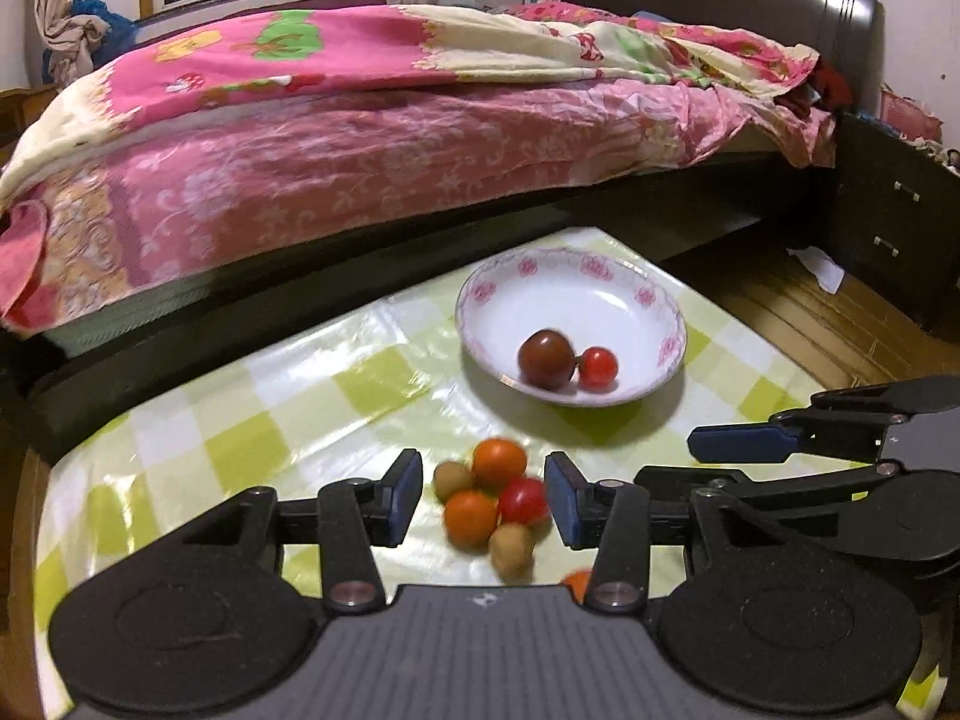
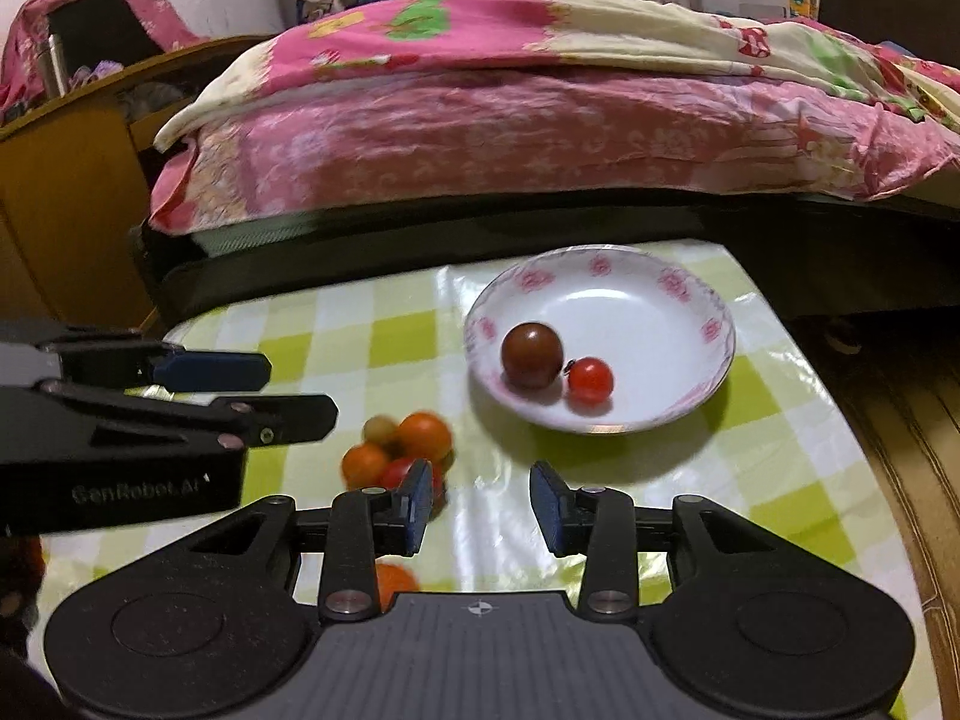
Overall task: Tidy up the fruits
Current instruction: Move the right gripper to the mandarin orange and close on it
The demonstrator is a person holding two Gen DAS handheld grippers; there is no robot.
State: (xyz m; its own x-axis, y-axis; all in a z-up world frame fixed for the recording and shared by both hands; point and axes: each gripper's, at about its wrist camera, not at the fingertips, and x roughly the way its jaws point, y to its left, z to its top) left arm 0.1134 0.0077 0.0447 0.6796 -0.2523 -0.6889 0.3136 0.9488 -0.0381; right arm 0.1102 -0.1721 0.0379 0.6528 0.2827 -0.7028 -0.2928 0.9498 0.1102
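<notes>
Your left gripper (image 1: 485, 497): fingers wide around fruit pile (image 1: 489, 501) on counter (image 1: 240, 420) | your right gripper (image 2: 481, 501): fingers wide, empty | bowl (image 1: 480, 288) beyond holds dark tomato (image 1: 546, 358), red tomato (image 1: 597, 367) | bed (image 1: 360, 138) behind

Two low, close wrist views facing the bed (image 1: 420, 138), left view leftward, sharing bowl (image 1: 654, 294) and tablecloth (image 2: 408, 336)

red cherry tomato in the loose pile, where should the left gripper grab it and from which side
Grip the red cherry tomato across its round middle, coming from above with the left gripper, open. Orange fruits and a brownish one crowd its sides, so a level approach would likely knock them; the top is exposed.
</notes>
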